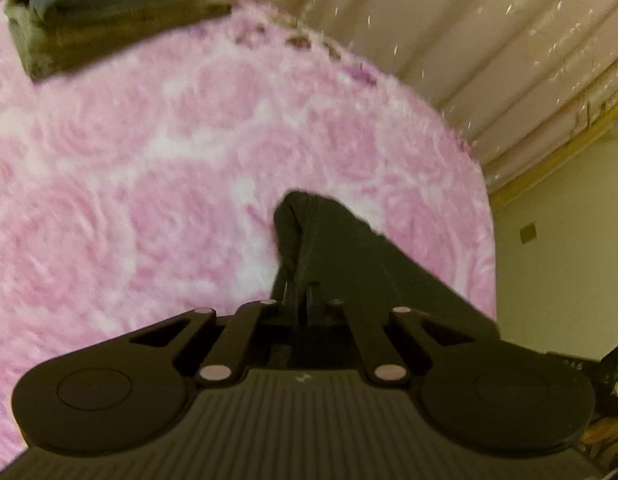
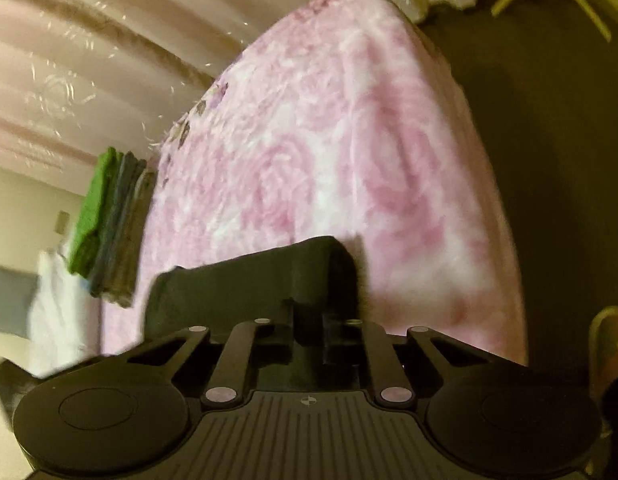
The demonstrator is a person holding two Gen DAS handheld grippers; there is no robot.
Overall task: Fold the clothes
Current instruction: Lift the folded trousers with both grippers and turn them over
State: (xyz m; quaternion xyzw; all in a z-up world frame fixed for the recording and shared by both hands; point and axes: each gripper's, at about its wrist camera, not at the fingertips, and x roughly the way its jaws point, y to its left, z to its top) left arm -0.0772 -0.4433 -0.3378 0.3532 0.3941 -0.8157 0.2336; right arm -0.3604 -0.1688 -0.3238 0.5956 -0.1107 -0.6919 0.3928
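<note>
A dark garment (image 1: pixel 329 248) hangs from my left gripper (image 1: pixel 299 296), whose fingers are shut on its edge, above a pink rose-patterned blanket (image 1: pixel 149 184). In the right wrist view the same dark garment (image 2: pixel 261 280) stretches out to the left as a folded band, and my right gripper (image 2: pixel 309 312) is shut on its near edge. Both views are tilted and blurred. The fingertips are mostly buried in the dark cloth.
A stack of folded clothes (image 2: pixel 109 224), green on top, then blue-grey and brown, sits at the blanket's far side; the same stack (image 1: pixel 109 12) shows at upper left in the left view. Pale curtains (image 1: pixel 489 40) hang behind. White cloth (image 2: pixel 57 308) lies beside the stack.
</note>
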